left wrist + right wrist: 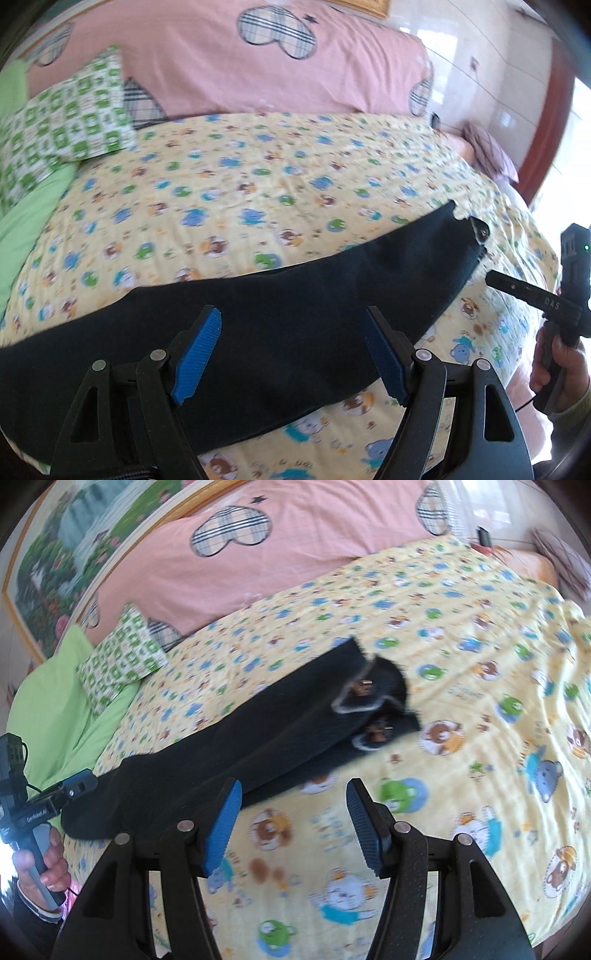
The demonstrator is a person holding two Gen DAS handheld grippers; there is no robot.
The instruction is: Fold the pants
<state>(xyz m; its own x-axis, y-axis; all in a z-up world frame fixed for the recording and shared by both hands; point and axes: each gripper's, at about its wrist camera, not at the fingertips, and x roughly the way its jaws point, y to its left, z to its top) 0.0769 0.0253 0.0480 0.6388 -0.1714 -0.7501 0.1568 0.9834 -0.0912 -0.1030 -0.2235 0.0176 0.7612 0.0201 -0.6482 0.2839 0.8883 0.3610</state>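
Observation:
Dark pants [295, 295] lie lengthwise across a yellow cartoon-print sheet [240, 177]. Their waist end with metal buttons [369, 694] points to the far right, and the leg end [96, 812] is near the bed's left edge. My left gripper [291, 350] hovers over the middle of the pants, open, with nothing between its blue pads [199, 354]. It also shows beside the leg end as the left gripper [77, 786], held by a hand [44, 867]. My right gripper [293, 812] is open over bare sheet just in front of the pants. The right gripper [532, 299] also appears near the waist end.
A pink quilt with plaid hearts [277, 554] is piled along the far side of the bed. A green-and-white pillow [122, 664] and a green sheet [55, 709] lie at the left. A purple cloth [487, 151] sits at the far right corner.

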